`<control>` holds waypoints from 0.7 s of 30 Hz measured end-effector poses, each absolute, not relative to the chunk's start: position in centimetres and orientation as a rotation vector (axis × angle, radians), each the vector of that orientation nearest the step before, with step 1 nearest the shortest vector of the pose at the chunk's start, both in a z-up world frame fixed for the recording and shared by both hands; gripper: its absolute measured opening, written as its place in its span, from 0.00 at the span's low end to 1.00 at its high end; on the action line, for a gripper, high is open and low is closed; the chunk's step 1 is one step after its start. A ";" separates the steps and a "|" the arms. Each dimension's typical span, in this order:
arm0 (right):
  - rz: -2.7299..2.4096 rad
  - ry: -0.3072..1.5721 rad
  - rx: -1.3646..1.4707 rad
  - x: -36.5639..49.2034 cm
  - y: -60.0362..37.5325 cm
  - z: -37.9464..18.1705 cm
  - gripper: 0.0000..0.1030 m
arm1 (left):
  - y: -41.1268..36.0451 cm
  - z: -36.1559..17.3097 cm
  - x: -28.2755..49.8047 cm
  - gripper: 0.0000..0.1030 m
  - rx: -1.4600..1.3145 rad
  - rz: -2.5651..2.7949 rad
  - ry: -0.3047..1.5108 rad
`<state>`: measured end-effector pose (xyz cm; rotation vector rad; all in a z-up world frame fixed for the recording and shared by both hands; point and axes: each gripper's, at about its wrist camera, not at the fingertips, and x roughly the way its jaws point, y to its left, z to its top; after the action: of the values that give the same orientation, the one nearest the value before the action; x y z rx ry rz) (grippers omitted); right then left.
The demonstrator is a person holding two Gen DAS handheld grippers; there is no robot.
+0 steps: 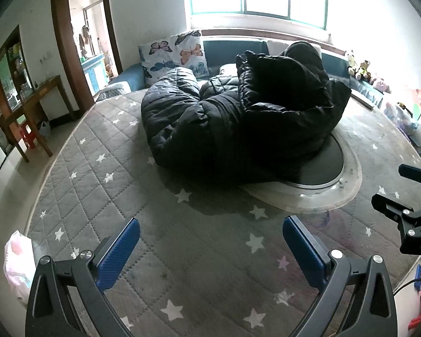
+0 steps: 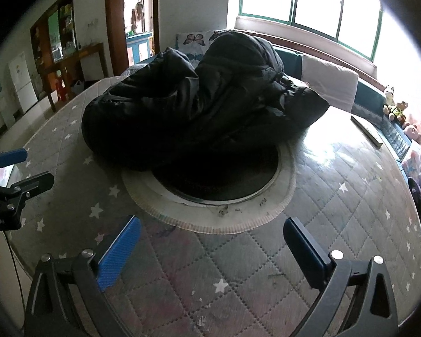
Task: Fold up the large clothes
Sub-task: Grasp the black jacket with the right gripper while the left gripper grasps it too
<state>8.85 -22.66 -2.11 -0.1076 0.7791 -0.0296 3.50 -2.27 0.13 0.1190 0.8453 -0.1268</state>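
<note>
We hold both claws spread wide and empty above the star-quilted mattress (image 1: pixel 103 168). The left gripper (image 1: pixel 210 248) hangs over bare quilting, and the right gripper (image 2: pixel 212 248) does the same just short of the round grey mat (image 2: pixel 287 193). The black puffer coat (image 1: pixel 238 118) lies ahead of both claws, well apart from the fingertips, heaped in a rumpled mound with its near edge spilling onto the mat.

As we judge it, the step in hand is the first reach: we have to spread the coat flat before any fold. To do it well we should come in low from the near side, each claw taking a single thickness of the hem or a shoulder seam, not a fistful of padding, since the slick, puffy shell will likely slip out of a shallow bite. We should take hold wide apart, left claw to the bulge ahead and left of it, right claw to the flap ahead and right, then lift and draw outward together so the mound opens without twisting. Which part is sleeve or hood we cannot tell from here.

Counting: one coat, one round mat, two claws with two fingers each, one butterfly pillow (image 1: pixel 175 53) beyond the coat, and a row of about four stuffed toys (image 2: pixel 398 109) far right.
</note>
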 end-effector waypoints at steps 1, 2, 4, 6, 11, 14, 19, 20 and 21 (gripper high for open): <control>-0.026 0.782 -0.110 9.0 -22.6 -2.1 1.00 | -2.2 0.1 3.8 1.00 0.119 -0.125 0.847; -0.021 0.786 -0.110 9.2 -22.6 -2.1 1.00 | -2.2 0.1 4.0 1.00 0.119 -0.124 0.848; -0.008 0.792 -0.106 9.6 -22.7 -2.0 1.00 | -2.0 0.2 4.4 1.00 0.124 -0.115 0.842; 0.008 0.798 -0.098 10.0 -22.8 -1.8 1.00 | -1.8 0.4 4.9 1.00 0.130 -0.108 0.836; 0.064 0.818 -0.068 11.5 -23.6 -0.5 1.00 | -0.2 1.3 7.1 1.00 0.123 -0.088 0.834; 0.096 0.816 -0.063 12.4 -24.3 1.0 0.99 | 1.2 2.5 8.9 1.00 0.118 -0.072 0.829; 0.104 0.787 -0.070 15.6 -25.7 5.1 0.96 | 3.3 4.8 13.1 1.00 0.101 -0.064 0.821; 0.098 0.777 -0.069 16.3 -26.0 5.8 0.96 | 3.6 5.2 13.8 1.00 0.104 -0.054 0.818; 0.091 0.766 -0.065 17.4 -26.3 6.8 0.96 | 3.9 5.7 15.0 1.00 0.107 -0.051 0.813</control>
<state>17.36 -26.29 6.84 -0.0648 0.7664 0.0908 15.01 3.91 5.72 0.1069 0.8127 -0.0510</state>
